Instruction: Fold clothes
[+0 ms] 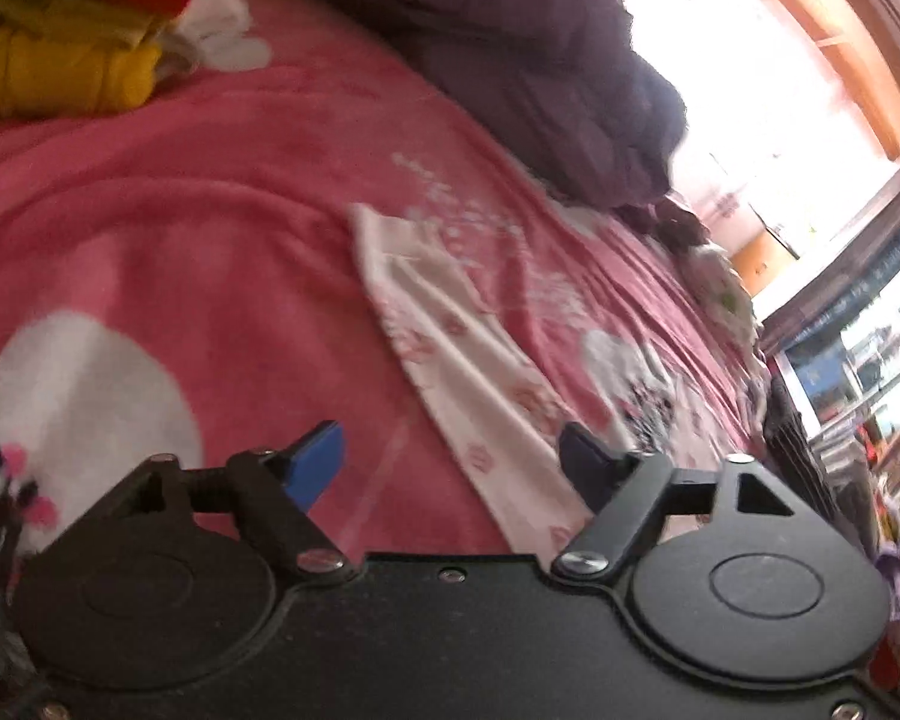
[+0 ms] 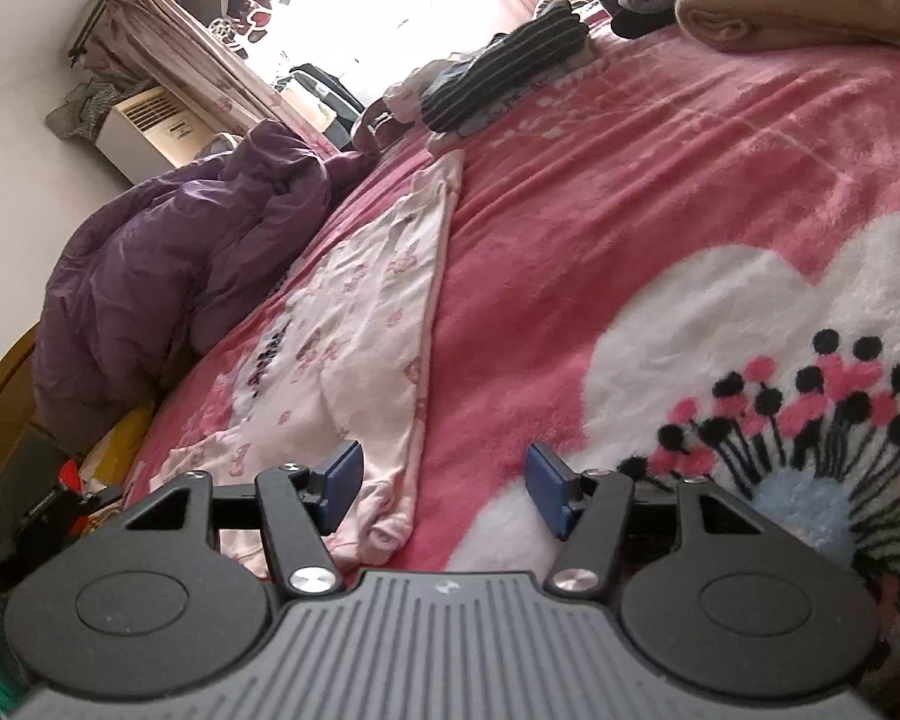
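A pale pink garment with small pink bow prints [image 2: 360, 324] lies flat and long on the pink flowered blanket [image 2: 660, 210]. It also shows in the left wrist view [image 1: 468, 372], running from mid-frame down to the right finger. My left gripper [image 1: 450, 462] is open and empty, just above the blanket, its right finger over the garment's near end. My right gripper [image 2: 444, 489] is open and empty, its left finger over the garment's near edge.
A purple quilt [image 2: 168, 276] is heaped along the bed's far side. Yellow and red clothes [image 1: 60, 54] are piled at the left. Striped dark clothes [image 2: 504, 66] and folded tan and teal blankets [image 2: 810, 12] lie at the back. A white heater [image 2: 150, 132] stands by the wall.
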Demonstrator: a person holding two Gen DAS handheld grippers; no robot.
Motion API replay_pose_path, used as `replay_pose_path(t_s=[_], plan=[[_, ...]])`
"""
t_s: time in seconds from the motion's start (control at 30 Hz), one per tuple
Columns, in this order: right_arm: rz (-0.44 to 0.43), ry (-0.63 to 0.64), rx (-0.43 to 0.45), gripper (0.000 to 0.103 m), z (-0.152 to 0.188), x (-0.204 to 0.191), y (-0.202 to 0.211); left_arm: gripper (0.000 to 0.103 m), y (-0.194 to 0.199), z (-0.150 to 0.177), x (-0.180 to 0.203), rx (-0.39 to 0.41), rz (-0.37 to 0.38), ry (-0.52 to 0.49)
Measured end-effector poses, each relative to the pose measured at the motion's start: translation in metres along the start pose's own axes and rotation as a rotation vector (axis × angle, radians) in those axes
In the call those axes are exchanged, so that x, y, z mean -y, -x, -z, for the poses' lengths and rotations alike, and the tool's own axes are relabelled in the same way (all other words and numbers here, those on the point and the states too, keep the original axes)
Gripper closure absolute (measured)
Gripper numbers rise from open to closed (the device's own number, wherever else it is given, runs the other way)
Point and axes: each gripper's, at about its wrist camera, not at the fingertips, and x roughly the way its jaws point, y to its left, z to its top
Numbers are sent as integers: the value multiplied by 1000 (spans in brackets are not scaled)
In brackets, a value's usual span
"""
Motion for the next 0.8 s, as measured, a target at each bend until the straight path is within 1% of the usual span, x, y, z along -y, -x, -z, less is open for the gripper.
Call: replay_pose_path(t_s=[0.13,0.2,0.23,0.27,0.3,0.33,0.4,0.5,0.53,0.57,0.6,0.63,0.67,0.73,0.8], plan=[[4,45,-3,42,2,-3,-2,33,-17,-8,-18,7,51,136],[-1,49,-3,42,1,-2,-3,36,-23,-13,-23,20,79,183],[-4,50,-4,42,1,-1,-3,37,-26,-16,-25,26,88,198],[-6,51,-5,42,1,-1,-3,45,-28,-18,-25,31,88,201],[-8,54,-6,42,0,0,-3,50,-31,-21,-25,34,84,201],[-9,57,-7,42,0,0,-3,50,-35,-25,-27,36,84,203],[-10,64,-9,42,0,0,-4,56,-42,-32,-31,46,92,219],[-16,66,-12,41,-1,1,-5,58,-51,-39,-35,58,109,241],[-19,64,-12,41,-1,2,-5,61,-53,-40,-35,64,113,240],[-20,62,-11,41,-1,2,-6,69,-55,-40,-33,68,114,227],[-22,61,-11,41,-1,3,-6,84,-57,-41,-31,72,114,214],[-22,60,-10,41,-1,3,-6,94,-57,-42,-29,78,116,202],[-23,61,-9,41,-1,3,-7,101,-56,-41,-25,86,120,189],[-24,63,-7,41,-1,2,-8,100,-51,-41,-16,104,134,162],[-26,62,-6,41,-2,3,-9,101,-44,-43,-2,126,174,125]])
